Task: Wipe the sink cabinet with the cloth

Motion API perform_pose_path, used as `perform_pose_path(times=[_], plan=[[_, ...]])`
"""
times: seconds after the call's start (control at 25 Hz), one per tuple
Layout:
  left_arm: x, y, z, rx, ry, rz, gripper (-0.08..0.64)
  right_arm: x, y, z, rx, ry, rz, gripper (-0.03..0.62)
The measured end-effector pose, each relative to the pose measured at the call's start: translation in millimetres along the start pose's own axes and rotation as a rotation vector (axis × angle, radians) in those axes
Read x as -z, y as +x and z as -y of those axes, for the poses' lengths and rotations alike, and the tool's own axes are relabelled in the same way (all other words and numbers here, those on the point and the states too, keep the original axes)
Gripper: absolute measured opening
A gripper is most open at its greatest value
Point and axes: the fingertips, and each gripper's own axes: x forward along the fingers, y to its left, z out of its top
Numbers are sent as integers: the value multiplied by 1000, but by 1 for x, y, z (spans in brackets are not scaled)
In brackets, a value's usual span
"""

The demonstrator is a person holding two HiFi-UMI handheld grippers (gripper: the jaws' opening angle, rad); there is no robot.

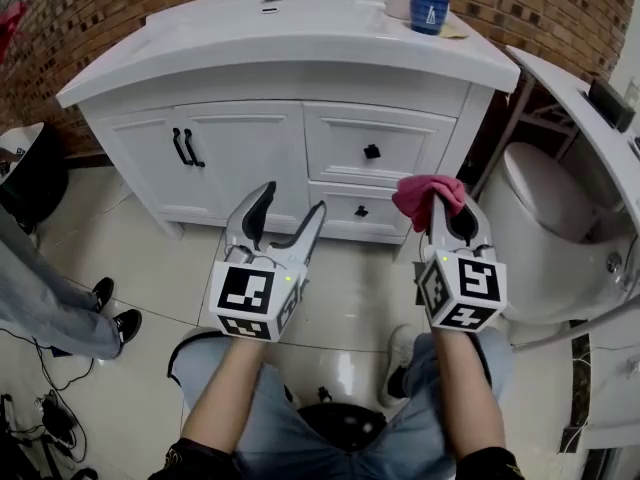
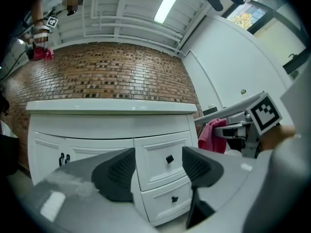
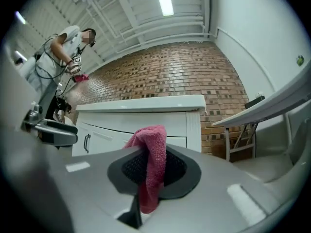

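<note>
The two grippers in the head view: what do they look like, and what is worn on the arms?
Both the left gripper and the right gripper have light grey bodies, black textured pads and a white cube with black square markers. The sleeves are black.

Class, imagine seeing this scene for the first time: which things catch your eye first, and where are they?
The pink cloth stands out, clamped in the right tongs in front of the white cabinet. The left tongs hang open and empty beside it. A blue cup sits on the cabinet's top, at the back right.
</note>
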Motion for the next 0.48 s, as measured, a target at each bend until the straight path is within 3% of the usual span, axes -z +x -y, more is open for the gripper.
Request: perform_pose_path(times=[0.12, 0.24, 0.48], plan=[[-5, -2, -6, -10, 11, 17, 305, -1, 0, -31, -47, -48, 18, 35], [-1, -6, -7, -13, 0, 8, 305, 7, -3, -47, -112, 22, -1, 35], [-1, -9, -16, -25, 2, 3, 304, 21, -2, -38, -67, 40, -46, 35]])
